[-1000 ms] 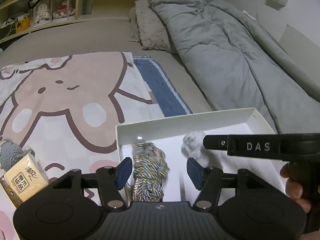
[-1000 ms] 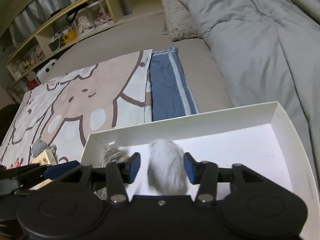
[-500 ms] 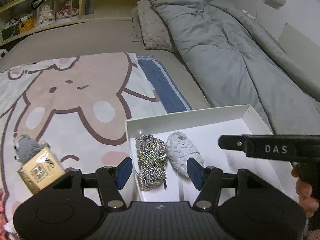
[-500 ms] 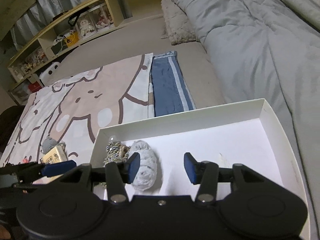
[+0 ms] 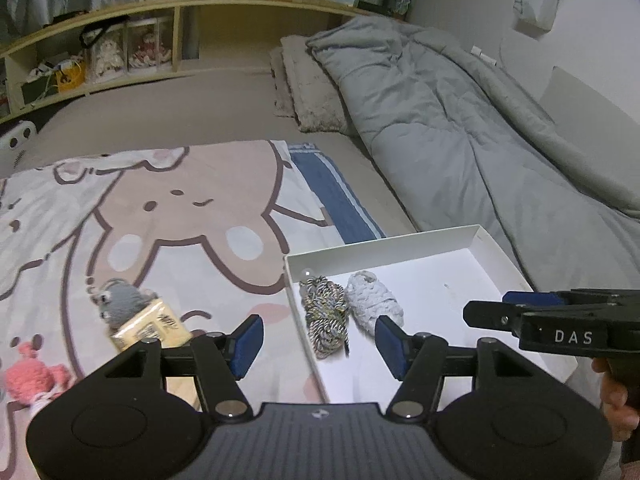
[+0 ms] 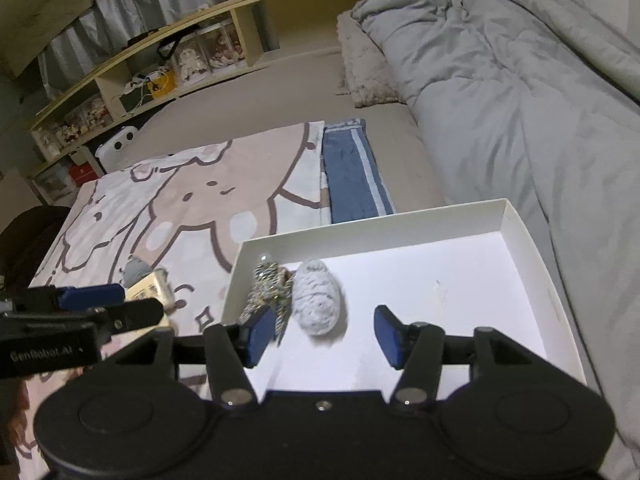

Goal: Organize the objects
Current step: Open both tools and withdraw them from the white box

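Probably soft and light, the grey knit toy (image 5: 120,303) beside the tissue pack (image 5: 150,326) on the blanket (image 5: 180,208) suits a mid-body pinch; both grippers (image 5: 318,342) (image 6: 318,338) are empty, jaws opening.

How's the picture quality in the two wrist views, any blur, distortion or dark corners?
Left wrist view: dim indoor light, fisheye bends the wooden shelf, corners black, yellow tissue packet slightly smeared. Right wrist view: same dimness and curvature; white cardboard box brightest, grey knitted bundle soft.
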`<state>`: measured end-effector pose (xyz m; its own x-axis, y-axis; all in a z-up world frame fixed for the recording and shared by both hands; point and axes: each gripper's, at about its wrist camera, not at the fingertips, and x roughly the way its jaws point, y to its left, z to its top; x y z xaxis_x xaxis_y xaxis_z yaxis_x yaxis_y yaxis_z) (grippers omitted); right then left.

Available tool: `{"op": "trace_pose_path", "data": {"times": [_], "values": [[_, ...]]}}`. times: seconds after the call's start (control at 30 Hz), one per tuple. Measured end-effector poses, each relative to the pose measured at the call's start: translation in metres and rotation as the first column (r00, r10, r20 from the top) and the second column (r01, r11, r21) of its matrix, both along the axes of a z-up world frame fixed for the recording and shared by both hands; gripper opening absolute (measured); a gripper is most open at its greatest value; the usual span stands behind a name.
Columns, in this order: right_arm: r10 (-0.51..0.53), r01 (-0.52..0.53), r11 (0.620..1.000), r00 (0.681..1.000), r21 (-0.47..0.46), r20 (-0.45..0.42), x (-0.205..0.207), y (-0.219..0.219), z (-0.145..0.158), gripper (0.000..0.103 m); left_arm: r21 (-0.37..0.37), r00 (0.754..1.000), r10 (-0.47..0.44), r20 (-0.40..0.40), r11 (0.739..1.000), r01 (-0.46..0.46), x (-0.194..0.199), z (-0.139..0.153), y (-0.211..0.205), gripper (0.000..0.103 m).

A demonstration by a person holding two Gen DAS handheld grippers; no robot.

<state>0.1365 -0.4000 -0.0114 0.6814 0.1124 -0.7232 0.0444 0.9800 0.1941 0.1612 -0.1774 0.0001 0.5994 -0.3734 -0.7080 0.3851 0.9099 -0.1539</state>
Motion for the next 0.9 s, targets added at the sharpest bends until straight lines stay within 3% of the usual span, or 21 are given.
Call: {"op": "trace_pose_path", "data": {"times": [0.23, 0.57, 0.77, 0.9], "values": [[0.026, -0.026, 1.0, 1.0, -0.007, 0.015, -0.029, 0.027, 0.013, 0.06, 0.004, 1.0, 0.01, 0.019, 1.0, -0.01, -0.03, 0.015, 0.033, 0.068], [0.044, -0.044, 0.999, 0.999, -0.002, 0.032, -0.064, 0.065, 0.021, 0.067, 0.018, 0.998, 0.028, 0.047, 0.999, -0.029, -0.065, 0.024, 0.072, 0.089], [0.047, -0.046, 0.999, 0.998, -0.019, 0.045, -0.081, 0.084, 0.02, 0.08, 0.03, 0.996, 0.057, 0.069, 0.998, -0.059, -0.081, 0.023, 0.092, 0.102], [0.029, -0.027, 0.999, 0.998, -0.038, 0.055, -0.09, 0.095, 0.018, 0.09, 0.049, 0.994, 0.07, 0.079, 0.996, -0.074, -0.088, 0.019, 0.103, 0.103]]}}
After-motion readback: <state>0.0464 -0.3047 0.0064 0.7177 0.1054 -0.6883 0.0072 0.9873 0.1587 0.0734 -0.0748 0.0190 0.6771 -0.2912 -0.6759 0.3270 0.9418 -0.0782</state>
